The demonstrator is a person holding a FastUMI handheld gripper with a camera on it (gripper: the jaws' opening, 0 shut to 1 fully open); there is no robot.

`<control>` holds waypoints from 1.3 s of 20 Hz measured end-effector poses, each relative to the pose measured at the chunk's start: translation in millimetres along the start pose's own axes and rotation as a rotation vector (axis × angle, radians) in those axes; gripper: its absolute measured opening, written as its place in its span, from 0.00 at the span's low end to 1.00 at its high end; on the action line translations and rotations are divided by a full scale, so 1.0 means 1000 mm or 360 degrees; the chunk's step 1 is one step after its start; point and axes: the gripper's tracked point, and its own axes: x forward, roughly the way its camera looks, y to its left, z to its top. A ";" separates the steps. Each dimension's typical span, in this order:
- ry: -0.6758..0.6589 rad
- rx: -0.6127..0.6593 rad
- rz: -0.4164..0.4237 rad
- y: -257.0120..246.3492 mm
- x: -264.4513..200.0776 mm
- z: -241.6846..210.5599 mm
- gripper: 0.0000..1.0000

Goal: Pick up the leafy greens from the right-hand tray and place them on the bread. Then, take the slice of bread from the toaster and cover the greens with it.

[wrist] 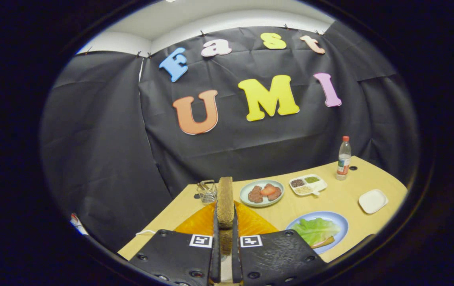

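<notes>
While the brown bread slice point(225, 201) stands on edge, pinched between both fingers of the hand-held gripper point(225, 222), its target lies ahead and right: green lettuce point(315, 230) over bread on a blue plate point(340, 222), resting on the pale wooden surface point(330, 198) before black cloth.

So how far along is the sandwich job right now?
Greens step looks done: the green lettuce leaf lies over bread on the blue round plate. In hand: the gripper is shut on the brown bread slice, held upright on edge above the orange toaster. Left: carry that slice over to the plate and lay it on the lettuce.
</notes>
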 end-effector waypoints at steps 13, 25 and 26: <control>-0.0010 -0.0075 -0.0295 -0.133 0.018 -0.030 0.11; 0.0104 0.0309 -0.0294 -0.174 0.057 -0.103 0.11; 0.0116 0.0338 -0.0296 -0.179 0.058 -0.107 0.11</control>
